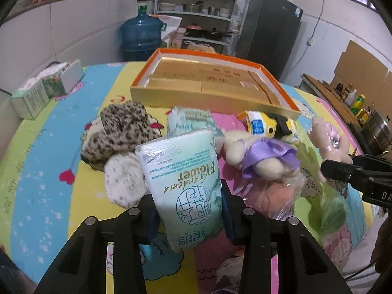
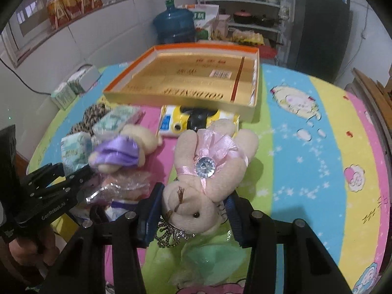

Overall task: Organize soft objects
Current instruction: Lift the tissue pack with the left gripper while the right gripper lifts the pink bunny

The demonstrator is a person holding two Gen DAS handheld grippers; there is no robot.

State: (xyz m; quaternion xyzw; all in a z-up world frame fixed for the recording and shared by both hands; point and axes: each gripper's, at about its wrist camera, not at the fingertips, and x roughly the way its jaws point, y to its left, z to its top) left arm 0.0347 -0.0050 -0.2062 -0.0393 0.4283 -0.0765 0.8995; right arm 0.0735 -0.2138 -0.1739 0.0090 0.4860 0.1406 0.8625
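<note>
My left gripper (image 1: 187,196) is shut on a white-green tissue pack (image 1: 181,178) and holds it above the table. My right gripper (image 2: 193,210) is shut on the head of a pink plush rabbit (image 2: 208,161) with a pink ribbon and gem. A plush with a purple dress (image 1: 267,159) lies between them; it also shows in the right wrist view (image 2: 120,154). A second tissue pack (image 1: 188,120), a leopard-print cloth (image 1: 122,127) and a yellow pouch (image 1: 269,123) lie in front of the open orange-gold box (image 1: 213,85).
A green-white carton (image 1: 46,88) lies at the table's far left. Crinkled plastic wrap with green fabric (image 2: 208,257) lies under the rabbit. A blue water jug (image 1: 140,34), shelves with pots and a dark fridge (image 1: 269,27) stand behind the table.
</note>
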